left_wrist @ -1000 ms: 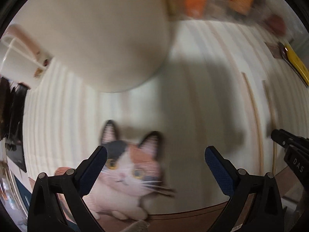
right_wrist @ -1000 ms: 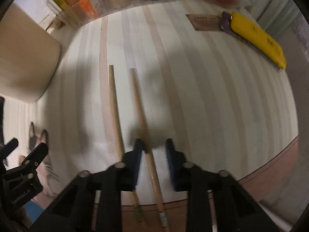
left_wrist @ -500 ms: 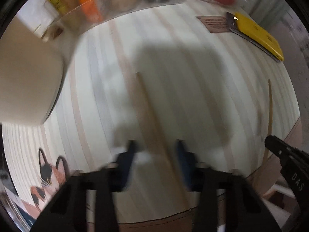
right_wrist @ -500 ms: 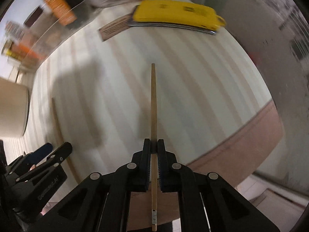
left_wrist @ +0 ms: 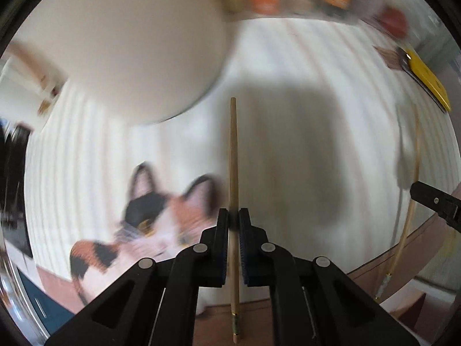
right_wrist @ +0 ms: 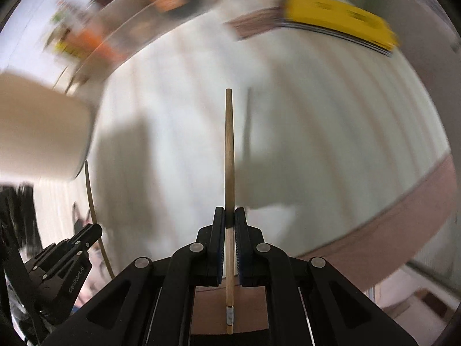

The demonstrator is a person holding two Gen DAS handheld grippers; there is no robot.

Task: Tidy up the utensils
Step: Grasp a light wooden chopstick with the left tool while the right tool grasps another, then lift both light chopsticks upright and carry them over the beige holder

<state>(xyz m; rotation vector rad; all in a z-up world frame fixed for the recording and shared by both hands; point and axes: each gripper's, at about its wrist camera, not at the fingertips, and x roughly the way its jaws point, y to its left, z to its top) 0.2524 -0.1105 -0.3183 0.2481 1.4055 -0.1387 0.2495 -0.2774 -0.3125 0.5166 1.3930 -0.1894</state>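
Left gripper (left_wrist: 233, 219), wide open a second ago, now clamped on a wooden chopstick (left_wrist: 232, 155) lifted off the desk (left_wrist: 288, 66). Right gripper (right_wrist: 229, 219) has raised the second chopstick (right_wrist: 229, 144) clear of the desk too.

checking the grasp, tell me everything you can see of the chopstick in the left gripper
The chopstick is a slim, light brown, wood-like stick that tapers to a narrow tip pointing away from the camera. Its thick end, toward the camera, carries a small gold-looking band just short of the end. The left gripper is shut on it about midway along, both pads pressing its sides. It sits straight along the fingers, above the pale striped mat.
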